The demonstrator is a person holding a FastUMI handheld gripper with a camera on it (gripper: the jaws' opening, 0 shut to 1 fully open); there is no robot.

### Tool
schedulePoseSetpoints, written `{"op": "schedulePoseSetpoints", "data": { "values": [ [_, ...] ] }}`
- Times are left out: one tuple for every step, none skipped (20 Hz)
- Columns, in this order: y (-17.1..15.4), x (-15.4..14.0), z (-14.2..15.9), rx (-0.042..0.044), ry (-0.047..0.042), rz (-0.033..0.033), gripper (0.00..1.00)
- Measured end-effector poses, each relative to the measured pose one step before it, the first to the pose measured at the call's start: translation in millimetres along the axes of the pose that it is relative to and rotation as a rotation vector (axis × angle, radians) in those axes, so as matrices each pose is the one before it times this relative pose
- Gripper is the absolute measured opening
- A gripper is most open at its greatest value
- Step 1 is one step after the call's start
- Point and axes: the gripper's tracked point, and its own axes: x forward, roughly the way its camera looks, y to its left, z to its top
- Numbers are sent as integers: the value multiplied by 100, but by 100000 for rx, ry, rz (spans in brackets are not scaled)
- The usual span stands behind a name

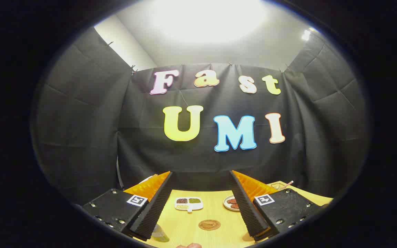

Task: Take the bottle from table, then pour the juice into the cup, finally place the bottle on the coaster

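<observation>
Your gripper (198, 203) hangs above the wooden table (219, 234), jaws spread wide and holding nothing, at the bottom centre of the frame. The bottle (159, 233) stands low at the lower left, just beside the left finger's tip and partly hidden by it; only its cap and shoulder show. The round coaster (209, 225) lies between the fingers, near their tips. Beyond it sit a divided white dish (189, 203) of beans and, just inside the right finger, a small plate (231, 203) of reddish food.

The bottle looks like light, thin plastic, likely smooth and slippery, with liquid that will shift as you tilt. Take it around the body, below the shoulder, squeezing gently so the wall does not buckle. How full it is cannot be told from here.
</observation>
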Motion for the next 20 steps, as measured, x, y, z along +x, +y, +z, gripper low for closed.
{"op": "schedulePoseSetpoints", "data": {
  "values": [
    [29,-15,-43,-167,114,186,98],
    [120,27,-67,-117,89,267,98],
    [82,-5,26,35,-137,185,98],
    [3,35,36,167,-208,102,98],
    [19,-32,2,199,-6,1,98],
    [69,-44,-60,170,-148,94,98],
    [20,9,57,102,-264,198,98],
    [67,51,29,23,-258,30,98],
    [43,-61,21,19,-174,-4,98],
    [43,28,32,63,-264,-30,98],
    [136,13,84,36,-246,158,98],
    [80,29,-58,-40,-177,-27,98],
    [34,48,26,93,-221,18,98],
    [121,-53,-53,34,-113,30,98],
    [107,-9,31,-108,-261,173,98],
    [246,-66,-26,-130,-249,295,98],
    [186,73,-28,-201,-190,232,98],
    [201,55,-245,-27,68,121,98],
    [183,42,-152,26,-19,81,98],
    [211,28,-179,-204,-17,17,98]
  ]
}}
